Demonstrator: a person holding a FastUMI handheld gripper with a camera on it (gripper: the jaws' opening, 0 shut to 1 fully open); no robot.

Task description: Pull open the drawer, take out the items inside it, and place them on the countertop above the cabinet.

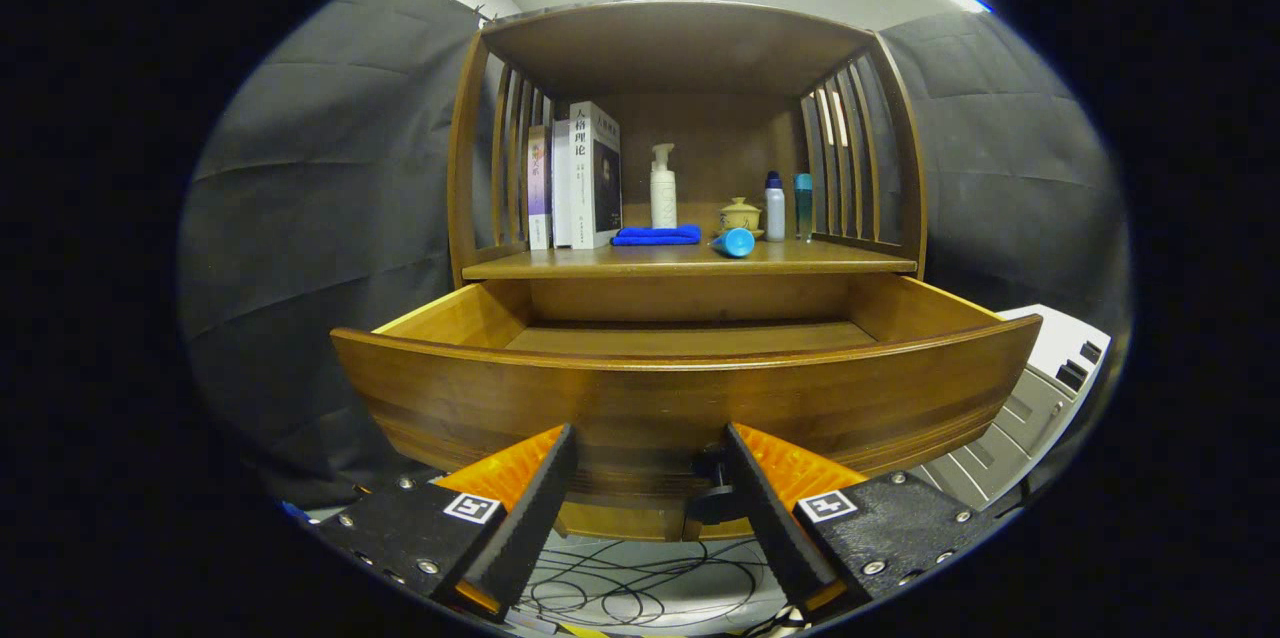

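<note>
Pulled-out drawer point(680, 398) just ahead of the open-fingered claw point(650, 483).

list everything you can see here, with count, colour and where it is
cabinet: 1, brown wood, slatted sides, against the booth wall
countertop: 1, brown wood, above the drawer
drawer: 1, brown wood, pulled open just ahead of the fingers; the visible part of its floor is bare
drawer knob: 1, dark, on the drawer front by one finger
books: 3, white and purple, upright on the countertop
pump bottle: 1, white, beside the books
cloth: 1, blue, folded, in front of the pump bottle
lidded cup: 1, yellowish, behind the tube
tube: 1, light blue, lying near the countertop's front edge
small bottles: 2, one white, one teal, by the slats
cables: several, dark, on the floor below
gripper: 1, fingers open, apart at the drawer front, gripping nothing
</note>
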